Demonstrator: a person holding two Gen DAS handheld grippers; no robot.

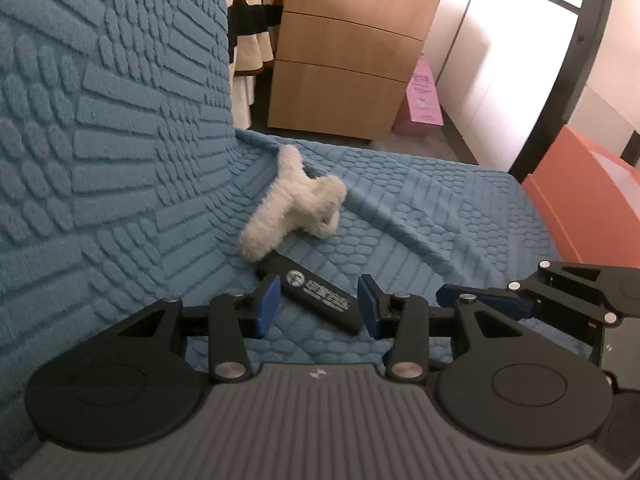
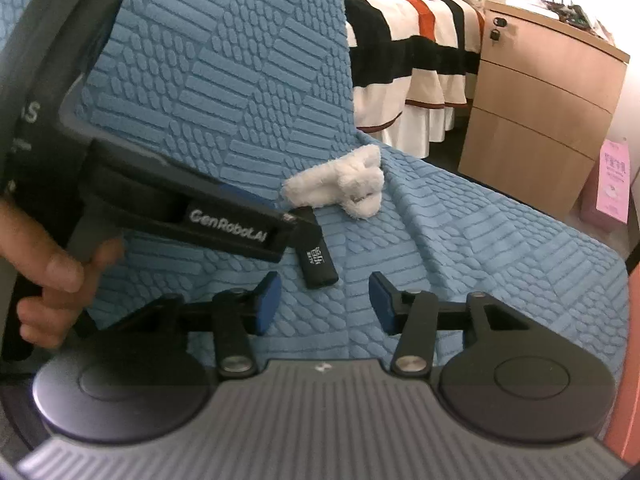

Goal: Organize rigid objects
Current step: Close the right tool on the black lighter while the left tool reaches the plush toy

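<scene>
A flat black bar with white print (image 1: 316, 294) lies on the blue quilted sofa seat (image 1: 440, 208). My left gripper (image 1: 318, 306) is open, its blue pads on either side of the bar, not closed on it. A white fluffy hair claw (image 1: 298, 204) lies just beyond the bar, by the backrest. In the right wrist view the bar (image 2: 316, 258) lies ahead of my open, empty right gripper (image 2: 324, 302), the white claw (image 2: 348, 186) sits behind it, and the left gripper body (image 2: 192, 212) reaches in from the left over the bar's far end.
The sofa backrest (image 1: 100, 100) rises on the left. A wooden drawer cabinet (image 1: 352, 52) and a pink box (image 1: 422, 100) stand beyond the seat. An orange surface (image 1: 580, 200) borders the right. A striped bed cover (image 2: 408, 40) shows behind.
</scene>
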